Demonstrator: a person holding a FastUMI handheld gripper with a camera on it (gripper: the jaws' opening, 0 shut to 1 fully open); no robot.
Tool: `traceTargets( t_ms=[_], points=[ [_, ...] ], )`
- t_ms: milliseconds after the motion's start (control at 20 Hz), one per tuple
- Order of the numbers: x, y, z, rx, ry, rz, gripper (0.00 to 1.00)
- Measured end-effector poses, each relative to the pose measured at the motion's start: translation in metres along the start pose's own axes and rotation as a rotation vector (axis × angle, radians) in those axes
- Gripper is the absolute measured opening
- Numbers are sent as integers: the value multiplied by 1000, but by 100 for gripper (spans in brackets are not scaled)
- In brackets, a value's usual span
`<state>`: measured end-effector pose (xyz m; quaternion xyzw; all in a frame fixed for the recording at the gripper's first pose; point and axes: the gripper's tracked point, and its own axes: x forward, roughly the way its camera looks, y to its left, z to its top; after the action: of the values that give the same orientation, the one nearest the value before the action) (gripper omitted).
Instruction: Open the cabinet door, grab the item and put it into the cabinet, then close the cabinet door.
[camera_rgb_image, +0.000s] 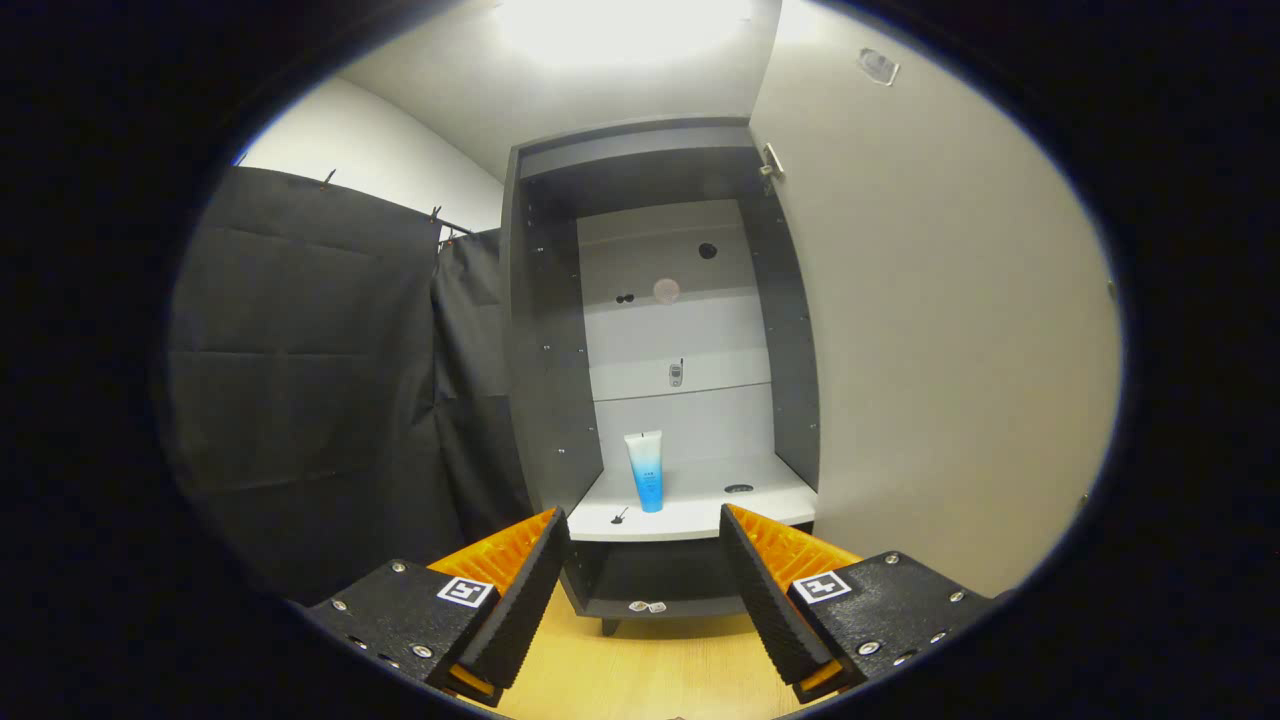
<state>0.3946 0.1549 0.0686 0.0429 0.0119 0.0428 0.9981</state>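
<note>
One tube (645, 470) upright on cabinet (540, 330) shelf (700, 505), near front edge, left of middle. Door (940, 330) swung open at right. Tool (645, 590) wide, empty, fingers well short of tube.

The gripper (645, 560), its fingers spread apart and empty, bore ribbed, rough-textured pads (520, 585) on matt, grainy plastic bodies fastened with shiny metal screws. Beyond the fingers stood the cabinet (545, 380), of matt dark laminate with smooth pale shelves, and on the lowest shelf (700, 505) a glossy plastic tube (646, 470). The open cabinet door (940, 330) looked smooth and matt (with a metal hinge (770, 163)). The floor (640, 665) below looked like satin wood-grain.
</note>
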Motion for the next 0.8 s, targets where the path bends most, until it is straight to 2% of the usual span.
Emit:
traceTargets(
  t_ms=[450, 600, 800],
  points=[
    [-99, -34, -22, -34, 8, -43, 93],
    [-125, -59, -23, -45, 18, -80, 93],
    [-148, -106, -21, -62, 25, -174, 93]
  ],
)
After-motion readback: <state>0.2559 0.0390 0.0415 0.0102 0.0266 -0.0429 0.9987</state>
